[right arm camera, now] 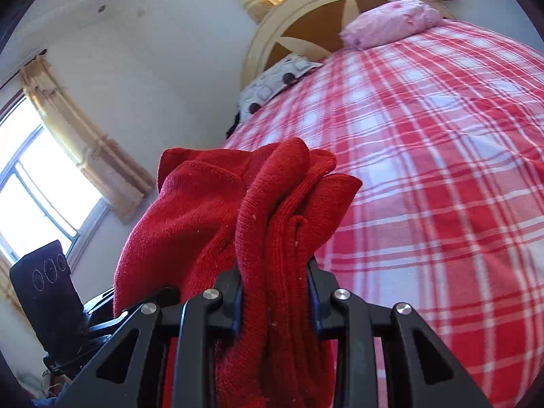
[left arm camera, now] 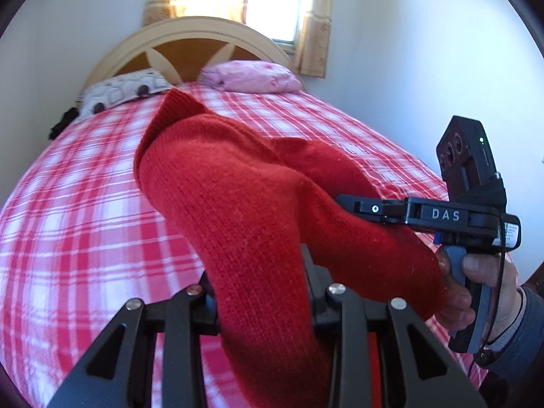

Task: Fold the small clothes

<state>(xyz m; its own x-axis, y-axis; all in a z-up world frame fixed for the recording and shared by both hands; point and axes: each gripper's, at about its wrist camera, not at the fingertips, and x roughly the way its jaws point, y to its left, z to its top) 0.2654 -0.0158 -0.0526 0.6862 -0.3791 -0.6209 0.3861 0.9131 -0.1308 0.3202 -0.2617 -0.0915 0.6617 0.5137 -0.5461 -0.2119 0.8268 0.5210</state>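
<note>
A red knit garment [left arm camera: 231, 197] hangs in the air over the bed, held between both grippers. My left gripper [left arm camera: 261, 285] is shut on one end of it; the cloth fills the space between its fingers and covers the tips. My right gripper [right arm camera: 275, 289] is shut on a bunched, folded part of the same garment [right arm camera: 272, 224], which rises above its fingers. The right gripper also shows in the left wrist view [left arm camera: 343, 200] at the right, biting the garment's edge, a hand on its handle.
A bed with a red and white plaid cover [left arm camera: 85, 210] lies below. A pink pillow [left arm camera: 251, 74] and a patterned pillow [left arm camera: 125, 88] lie by the arched headboard [left arm camera: 190, 34]. White walls and curtained windows surround it. A dark object [left arm camera: 63, 122] lies at the bed's left edge.
</note>
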